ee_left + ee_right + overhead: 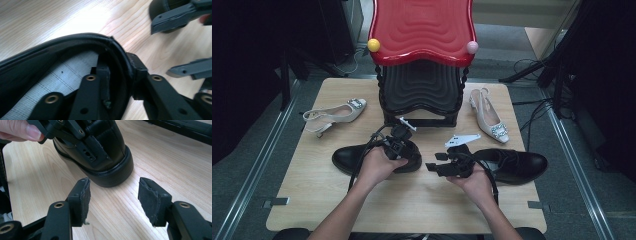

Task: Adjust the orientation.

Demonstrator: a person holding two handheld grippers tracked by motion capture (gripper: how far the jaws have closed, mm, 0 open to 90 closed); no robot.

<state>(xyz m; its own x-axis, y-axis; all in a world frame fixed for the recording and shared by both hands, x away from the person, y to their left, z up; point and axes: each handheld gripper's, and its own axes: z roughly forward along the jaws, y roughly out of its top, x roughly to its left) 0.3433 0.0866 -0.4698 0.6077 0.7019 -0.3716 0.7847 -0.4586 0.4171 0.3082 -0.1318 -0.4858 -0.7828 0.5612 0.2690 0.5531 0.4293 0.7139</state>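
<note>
Ok, quick read. Left gripper straddles the heel rim of the left shoe: one jaw inside on the grey insole, the other outside against the heel back. The inner pad looks clear of the lining, so I'd call it spread with the rim between the jaws, not pinching. Taking the heel makes sense, since it's the stiffest edge and gives control of the whole shoe.

That shoe sits flat on the table, left of centre, toe pointing left, heel towards the middle.

Right gripper is spread wide with nothing between the pads, low over the wood and aimed at the same heel. It looks parked as a spare hand, ready to steady or take over. The right shoe lies just beside that hand, toe pointing right, so the pair sits heel to heel.

Two white heels lie further back, one on each side of the rack, which has a red top tier and a black one below, both empty. My guess is the shoes go there.

The surface is pale wood laminate: flat, bare, with a bit of glare. Around it are a grey floor, metal rails on both sides, loose cables at right and dark gear at the edges.
</note>
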